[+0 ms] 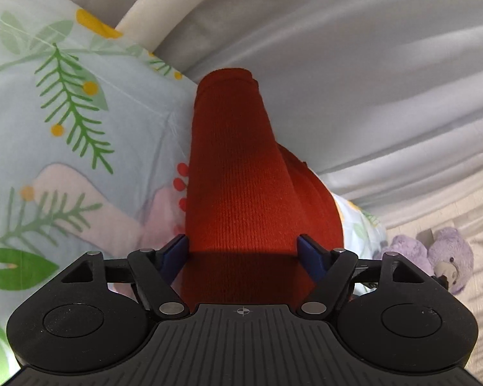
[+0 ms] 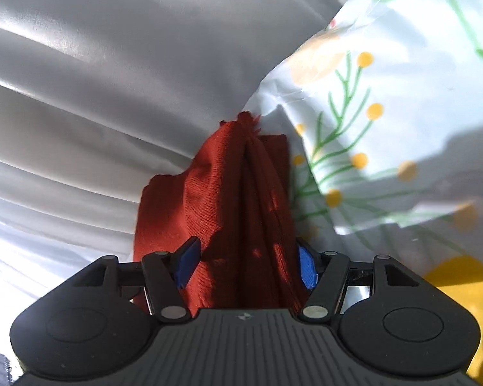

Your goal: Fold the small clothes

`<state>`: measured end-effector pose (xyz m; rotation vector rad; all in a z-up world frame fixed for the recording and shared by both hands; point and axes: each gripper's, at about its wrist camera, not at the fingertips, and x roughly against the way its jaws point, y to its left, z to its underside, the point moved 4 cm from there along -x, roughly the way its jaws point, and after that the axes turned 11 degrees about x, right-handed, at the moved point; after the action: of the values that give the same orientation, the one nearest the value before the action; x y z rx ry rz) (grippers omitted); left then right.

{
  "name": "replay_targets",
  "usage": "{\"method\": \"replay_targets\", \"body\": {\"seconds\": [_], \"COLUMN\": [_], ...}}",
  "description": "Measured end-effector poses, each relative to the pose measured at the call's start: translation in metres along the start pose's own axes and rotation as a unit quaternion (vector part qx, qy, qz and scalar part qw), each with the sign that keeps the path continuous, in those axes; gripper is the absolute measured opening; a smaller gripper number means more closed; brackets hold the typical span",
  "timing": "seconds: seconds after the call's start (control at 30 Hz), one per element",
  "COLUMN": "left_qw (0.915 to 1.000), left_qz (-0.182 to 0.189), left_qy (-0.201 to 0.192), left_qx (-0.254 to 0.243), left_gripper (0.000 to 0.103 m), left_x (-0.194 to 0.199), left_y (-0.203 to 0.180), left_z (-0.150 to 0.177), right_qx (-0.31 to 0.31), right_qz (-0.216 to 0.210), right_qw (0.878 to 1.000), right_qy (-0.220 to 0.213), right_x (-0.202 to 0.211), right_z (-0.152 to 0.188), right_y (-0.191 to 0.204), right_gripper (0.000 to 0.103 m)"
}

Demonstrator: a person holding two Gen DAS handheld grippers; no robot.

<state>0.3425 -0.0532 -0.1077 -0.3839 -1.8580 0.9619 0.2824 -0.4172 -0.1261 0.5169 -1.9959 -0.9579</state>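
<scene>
Left wrist view: the left gripper (image 1: 243, 251) has its jaws standing wide apart, with a rust-red knit garment (image 1: 238, 173) lying between the blue pads (image 1: 309, 252). Whether the pads press on the cloth cannot be told.
Garment, left view: a long, smooth, ribbed band of red knit runs straight away from the jaws and ends in a rounded folded edge.
Under the garment: a pale blue sheet (image 1: 48, 148) printed with green fern sprigs, yellow berries and pink shapes, to the left.
Beyond the garment: grey pleated fabric (image 1: 370, 74), like a curtain, across the top and right.
Far right: a lilac teddy bear (image 1: 447, 257) lying on a cream bedcover, well apart from the garment.
Right wrist view: the right gripper (image 2: 246, 263) also has its jaws apart, the same red garment (image 2: 228, 186) bunched in deep folds between them.
Around it: printed sheet (image 2: 386, 112) to the right, grey pleated fabric (image 2: 112, 80) to the left.
</scene>
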Motion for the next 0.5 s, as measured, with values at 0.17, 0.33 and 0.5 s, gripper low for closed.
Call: {"method": "replay_targets", "body": {"seconds": [0.17, 0.33, 0.5], "left_qw": [0.9999, 0.9996, 0.9988], "left_qz": [-0.013, -0.011, 0.003], "left_qy": [-0.005, -0.023, -0.049], "left_qx": [-0.003, -0.014, -0.003], "left_gripper": [0.065, 0.048, 0.042], "left_x": [-0.009, 0.006, 0.045], "left_y": [0.0, -0.006, -0.005], "left_z": [0.0, 0.002, 0.002], "right_qx": [0.018, 0.027, 0.052], "right_qz": [-0.009, 0.003, -0.036], "right_qw": [1.0, 1.0, 0.998], "right_qy": [0.021, 0.005, 0.004], "right_x": [-0.023, -0.031, -0.029], "right_z": [-0.003, 0.004, 0.011], "right_y": [0.009, 0.022, 0.057], "right_gripper": [0.047, 0.038, 0.031]}}
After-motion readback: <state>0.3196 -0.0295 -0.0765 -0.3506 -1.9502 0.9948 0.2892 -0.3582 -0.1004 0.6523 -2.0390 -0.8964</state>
